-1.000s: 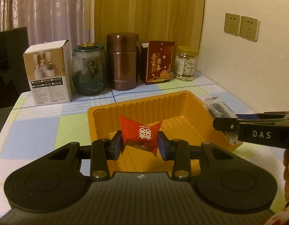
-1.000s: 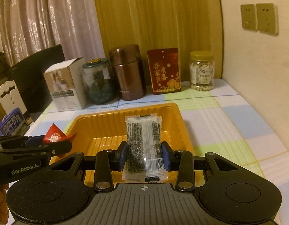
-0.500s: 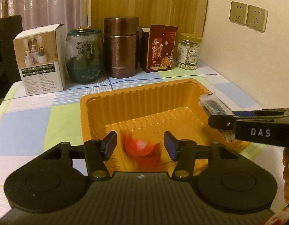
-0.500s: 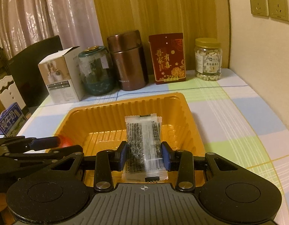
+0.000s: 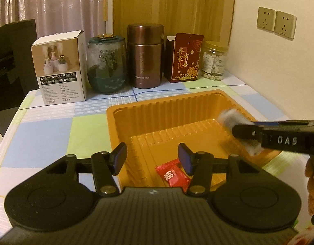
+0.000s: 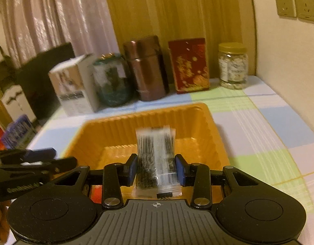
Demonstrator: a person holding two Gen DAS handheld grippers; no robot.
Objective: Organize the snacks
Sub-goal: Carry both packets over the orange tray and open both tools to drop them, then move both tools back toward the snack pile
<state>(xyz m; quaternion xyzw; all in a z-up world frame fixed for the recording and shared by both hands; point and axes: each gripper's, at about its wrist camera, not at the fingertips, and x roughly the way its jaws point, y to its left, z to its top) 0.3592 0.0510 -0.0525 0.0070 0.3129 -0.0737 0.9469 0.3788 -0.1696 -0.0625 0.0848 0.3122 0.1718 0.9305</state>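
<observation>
An orange plastic tray (image 5: 124, 122) (image 6: 210, 126) lies on the checked tablecloth. A red candy packet (image 5: 171, 176) rests on the tray floor near its front edge. My left gripper (image 5: 152, 157) stands open above it, nothing between its pads. My right gripper (image 6: 156, 168) is shut on a clear packet of dark seaweed snack (image 6: 156, 157), held upright over the tray. In the left wrist view that right gripper (image 5: 246, 132) reaches in from the right with the blurred packet (image 5: 230, 118) over the tray's right side. A corner of the red packet (image 6: 95, 194) shows under the right gripper's body.
Along the back stand a white carton (image 5: 59, 69), a green glass jar (image 5: 107, 65), a brown canister (image 5: 145, 55), a red gift box (image 5: 184, 58) and a jar of nuts (image 5: 214, 61). A wall with sockets (image 5: 276, 22) lies right. A dark chair (image 5: 12, 61) stands left.
My left gripper opened and let the red candy packet fall onto the tray floor. The right gripper kept its hold on the seaweed packet and hardly moved.
</observation>
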